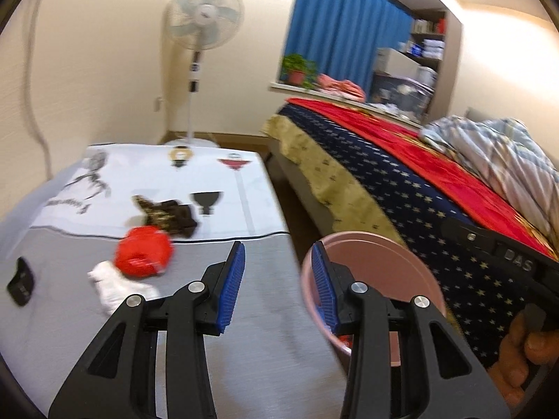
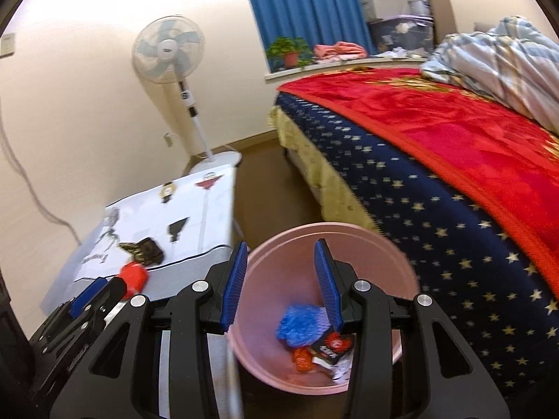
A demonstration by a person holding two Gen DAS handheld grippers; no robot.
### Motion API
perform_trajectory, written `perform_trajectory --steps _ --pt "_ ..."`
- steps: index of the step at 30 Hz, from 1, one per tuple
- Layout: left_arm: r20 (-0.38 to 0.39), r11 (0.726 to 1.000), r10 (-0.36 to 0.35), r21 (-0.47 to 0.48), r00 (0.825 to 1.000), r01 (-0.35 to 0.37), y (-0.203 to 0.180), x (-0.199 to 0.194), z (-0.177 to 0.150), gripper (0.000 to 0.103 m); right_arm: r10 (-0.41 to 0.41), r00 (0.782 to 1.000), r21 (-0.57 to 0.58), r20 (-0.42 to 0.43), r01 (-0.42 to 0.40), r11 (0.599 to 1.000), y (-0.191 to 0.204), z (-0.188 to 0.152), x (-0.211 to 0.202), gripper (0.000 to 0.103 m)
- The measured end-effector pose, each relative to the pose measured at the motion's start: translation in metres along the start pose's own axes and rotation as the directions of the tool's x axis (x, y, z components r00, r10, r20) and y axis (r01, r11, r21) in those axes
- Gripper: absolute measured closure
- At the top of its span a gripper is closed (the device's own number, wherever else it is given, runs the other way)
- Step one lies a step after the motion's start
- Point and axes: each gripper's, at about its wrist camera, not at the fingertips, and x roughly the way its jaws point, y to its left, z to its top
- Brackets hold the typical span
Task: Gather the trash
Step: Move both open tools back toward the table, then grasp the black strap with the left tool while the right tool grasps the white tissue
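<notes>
On the low table (image 1: 244, 314) lie a red crumpled wrapper (image 1: 144, 252), a white crumpled tissue (image 1: 118, 286) and a dark brown patterned wrapper (image 1: 167, 215). My left gripper (image 1: 279, 279) is open and empty above the table's right edge. A pink bin (image 2: 265, 279) stands on the floor between table and bed; it holds a blue crumpled piece (image 2: 298, 324), a red and black packet (image 2: 332, 345) and orange scraps. My right gripper (image 2: 279, 279) is open and empty above the bin. The red wrapper (image 2: 134, 277) shows in the right wrist view too.
A bed (image 1: 401, 181) with a red and navy starred blanket runs along the right. A standing fan (image 1: 202, 24) is behind the table. A black object (image 1: 21, 281) lies at the table's left edge. A blue curtain (image 1: 346, 24) and a potted plant (image 1: 297, 68) are at the back.
</notes>
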Motion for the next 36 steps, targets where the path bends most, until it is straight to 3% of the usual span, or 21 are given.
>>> perform_trajectory --steps 11,23,31,36 --pt "0.003 0.972 0.201 -0.122 0.980 -0.199 0.066 -0.013 -0.004 0.064 0.174 0.983 -0.079 -0.059 -0.179 0.981 0.070 -0.017 0.021 0.062" --pt "-0.017 0.895 0.383 -0.240 0.923 -0.376 0.125 -0.014 -0.013 0.064 0.317 0.929 -0.105 -0.189 -0.340 0.934 0.140 -0.045 0.073 0.062" --pt "-0.073 0.833 0.483 -0.269 0.873 -0.484 0.152 -0.003 -0.019 0.064 0.379 0.875 -0.100 -0.300 -0.424 0.900 0.173 -0.070 0.109 0.062" --pt "-0.117 0.779 0.554 -0.276 0.824 -0.563 0.168 0.003 -0.023 0.064 0.408 0.836 -0.079 -0.367 -0.465 0.882 0.187 -0.084 0.129 0.062"
